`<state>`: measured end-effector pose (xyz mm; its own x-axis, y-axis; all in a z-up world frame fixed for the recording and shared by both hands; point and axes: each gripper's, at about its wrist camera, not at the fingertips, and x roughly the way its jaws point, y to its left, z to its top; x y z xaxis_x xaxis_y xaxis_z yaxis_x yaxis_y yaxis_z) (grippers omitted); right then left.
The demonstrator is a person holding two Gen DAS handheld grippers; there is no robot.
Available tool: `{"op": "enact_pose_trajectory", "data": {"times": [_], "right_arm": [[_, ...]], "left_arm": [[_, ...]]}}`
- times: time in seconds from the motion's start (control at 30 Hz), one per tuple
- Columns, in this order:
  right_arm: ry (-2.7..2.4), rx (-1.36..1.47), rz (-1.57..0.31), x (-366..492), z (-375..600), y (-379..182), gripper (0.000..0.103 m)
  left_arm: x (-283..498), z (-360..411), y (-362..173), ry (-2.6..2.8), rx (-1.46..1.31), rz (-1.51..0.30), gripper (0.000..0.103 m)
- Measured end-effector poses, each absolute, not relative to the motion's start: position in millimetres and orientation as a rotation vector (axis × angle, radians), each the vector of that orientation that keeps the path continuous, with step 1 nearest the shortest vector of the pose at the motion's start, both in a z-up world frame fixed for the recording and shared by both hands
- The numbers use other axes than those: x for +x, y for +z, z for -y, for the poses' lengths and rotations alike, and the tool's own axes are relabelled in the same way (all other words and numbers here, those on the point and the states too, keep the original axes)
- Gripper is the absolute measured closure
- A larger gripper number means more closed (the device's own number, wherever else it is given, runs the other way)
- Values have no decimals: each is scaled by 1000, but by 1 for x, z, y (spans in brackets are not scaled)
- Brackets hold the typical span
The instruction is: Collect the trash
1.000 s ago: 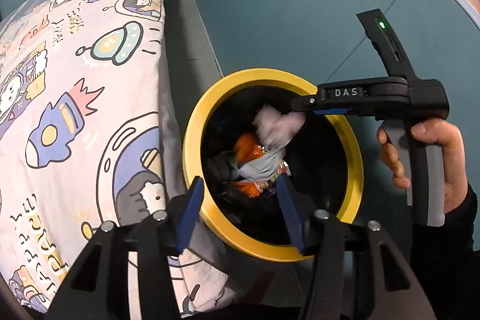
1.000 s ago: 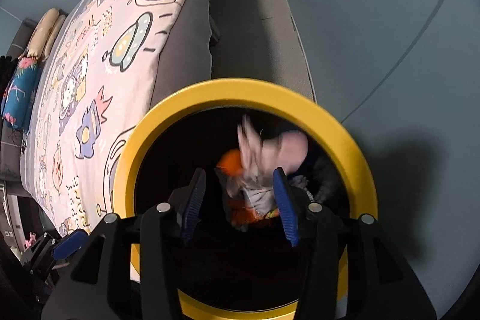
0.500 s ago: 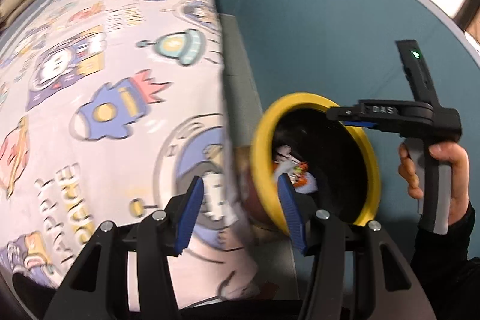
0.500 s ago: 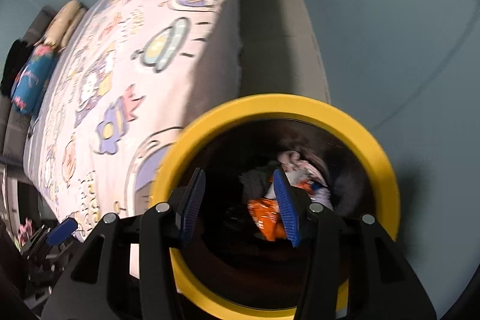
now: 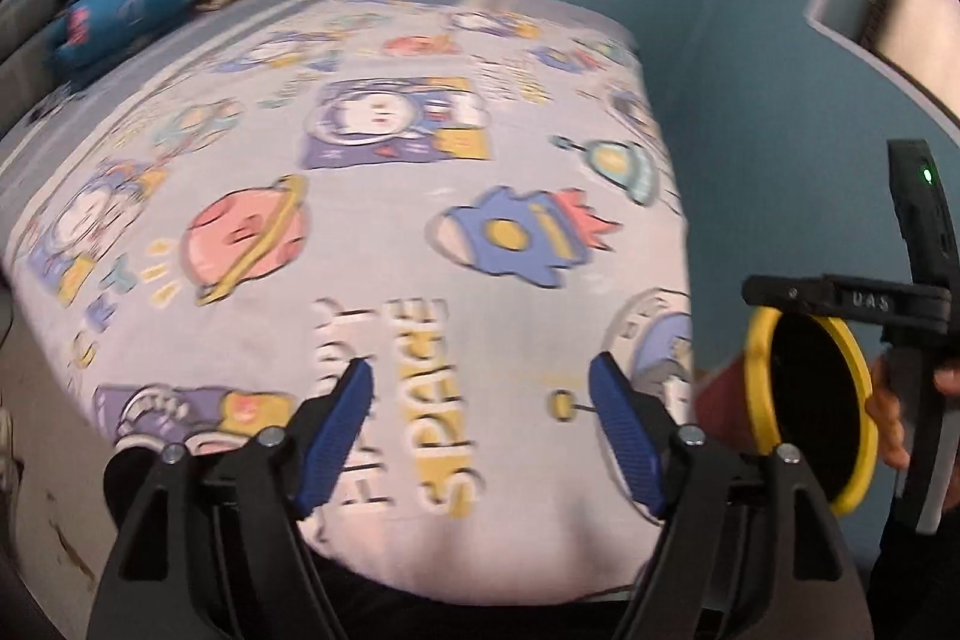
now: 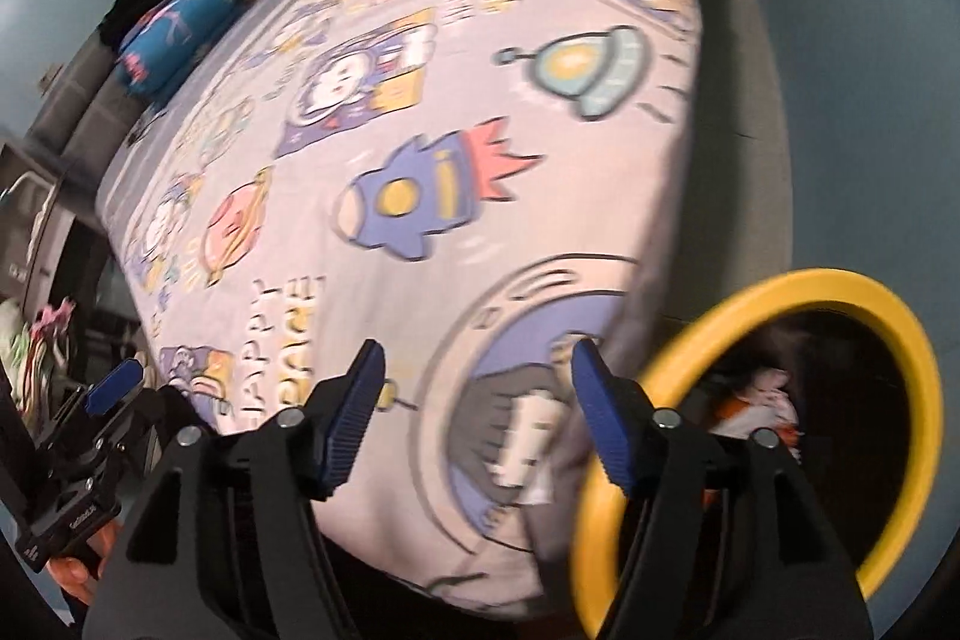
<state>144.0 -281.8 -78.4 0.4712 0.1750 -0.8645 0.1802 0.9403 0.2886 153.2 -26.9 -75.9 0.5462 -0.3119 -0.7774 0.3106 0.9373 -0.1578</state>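
Both tongs, left tongs (image 5: 480,430) and right tongs (image 6: 471,412), have just been opening and stand apart, empty, over the bed (image 5: 372,232). Trash (image 6: 759,403) lies in the yellow-rimmed bin (image 6: 840,289), right of the bed: light, soft, crumpled; best pinched at any raised fold.

Bedsheet (image 5: 372,232) print: "SPACE" in yellow readable beside a white word, blurred, likely "HAPPY"; right wrist view shows "APPY" over a partial yellow word. Other small lettering on the sheet too blurred to read. Right gripper (image 5: 864,304) body carries raised letters, seen reversed, roughly "DAS". Tiny white marking on left gripper (image 6: 78,511) body, unreadable.
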Motion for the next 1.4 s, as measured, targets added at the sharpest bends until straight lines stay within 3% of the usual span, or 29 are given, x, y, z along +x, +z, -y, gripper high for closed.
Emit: {"op": "enact_pose_trajectory", "data": {"times": [0.13,0.27,0.37,0.93,1.4], "right_arm": [[5,309,-1036,144,250,-79,29],[5,271,-971,134,230,-77,13],[0,242,-922,124,220,-76,9],[-220,142,-498,39,212,-29,8],[-248,159,-401,6,214,-22,8]], "left_arm": [[142,-3,-80,-292,-28,-864,17],[128,-22,-81,-258,-63,-795,10],[113,-29,-74,-231,-65,-709,8],[36,-27,-21,-127,-93,-431,8],[-6,-13,-4,-102,-80,-336,8]]}}
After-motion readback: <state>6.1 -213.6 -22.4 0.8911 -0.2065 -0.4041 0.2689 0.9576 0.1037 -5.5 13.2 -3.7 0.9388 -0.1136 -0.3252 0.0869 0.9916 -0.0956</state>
